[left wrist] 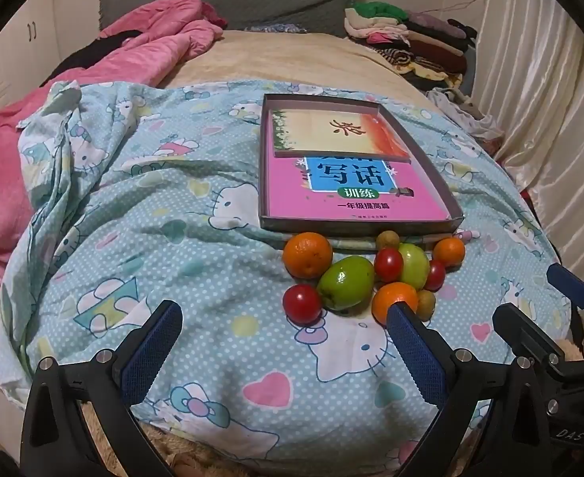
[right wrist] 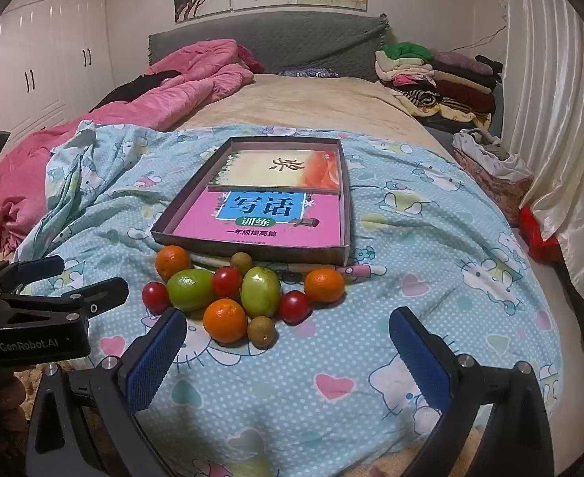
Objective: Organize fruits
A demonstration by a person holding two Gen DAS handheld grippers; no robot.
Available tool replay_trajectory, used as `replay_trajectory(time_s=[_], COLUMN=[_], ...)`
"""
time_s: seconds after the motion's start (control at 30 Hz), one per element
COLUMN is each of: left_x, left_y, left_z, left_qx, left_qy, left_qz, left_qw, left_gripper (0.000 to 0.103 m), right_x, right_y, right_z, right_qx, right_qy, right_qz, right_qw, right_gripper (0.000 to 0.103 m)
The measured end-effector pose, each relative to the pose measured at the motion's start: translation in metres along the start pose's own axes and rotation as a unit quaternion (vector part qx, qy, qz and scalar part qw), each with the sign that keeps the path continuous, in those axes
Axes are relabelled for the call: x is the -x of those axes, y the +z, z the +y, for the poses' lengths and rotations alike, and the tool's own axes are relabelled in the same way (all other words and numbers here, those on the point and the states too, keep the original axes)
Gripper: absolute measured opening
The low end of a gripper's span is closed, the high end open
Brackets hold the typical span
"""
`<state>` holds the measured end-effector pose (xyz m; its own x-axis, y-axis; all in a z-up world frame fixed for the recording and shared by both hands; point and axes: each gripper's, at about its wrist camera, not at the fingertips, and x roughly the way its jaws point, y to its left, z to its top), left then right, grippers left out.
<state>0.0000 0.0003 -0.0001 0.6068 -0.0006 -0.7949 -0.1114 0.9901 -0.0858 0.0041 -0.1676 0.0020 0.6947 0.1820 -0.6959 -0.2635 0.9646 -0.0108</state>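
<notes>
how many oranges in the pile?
3. One at the pile's back left by the box, one at the front centre, one on the right edge. None looks hidden.

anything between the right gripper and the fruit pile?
Nothing but bare patterned quilt between the open right gripper and the fruit pile. The right wrist view shows it; the nearest orange sits just beyond its left finger.

Oranges (right wrist: pixel 224 320), green fruits (right wrist: pixel 260 291), red tomatoes (right wrist: pixel 226 281) and brown fruits (right wrist: pixel 261 330) lying clustered on the bed (right wrist: pixel 391 338), sitting just before a shallow box (right wrist: pixel 252 253)
</notes>
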Motion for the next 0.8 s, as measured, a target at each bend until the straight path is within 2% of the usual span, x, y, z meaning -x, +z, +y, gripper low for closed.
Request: replay_trajectory(time_s=[0.27, 0.47, 0.8], left_x=[-0.003, 0.002, 0.001], left_y=[0.003, -0.009, 0.000], left_z=[-0.001, -0.010, -0.002], left_qx=[-0.002, -0.001, -0.001], left_qy=[0.000, 0.001, -0.002], left_qz=[-0.002, -0.001, -0.003], left_qw=[1.0000, 1.0000, 1.0000], left_gripper=[0.102, 0.102, 0.102], right_x=[0.000, 0.000, 0.000], right_y=[0.000, 0.000, 0.000], right_z=[0.000, 0.000, 0.001], right_qx=[0.001, 0.000, 0.001], right_qy=[0.000, 0.000, -0.001], right_qz=[0.000, 0.000, 0.000], right_qw=[1.000, 1.000, 1.000], right_gripper=[0.103, 0.103, 0.103])
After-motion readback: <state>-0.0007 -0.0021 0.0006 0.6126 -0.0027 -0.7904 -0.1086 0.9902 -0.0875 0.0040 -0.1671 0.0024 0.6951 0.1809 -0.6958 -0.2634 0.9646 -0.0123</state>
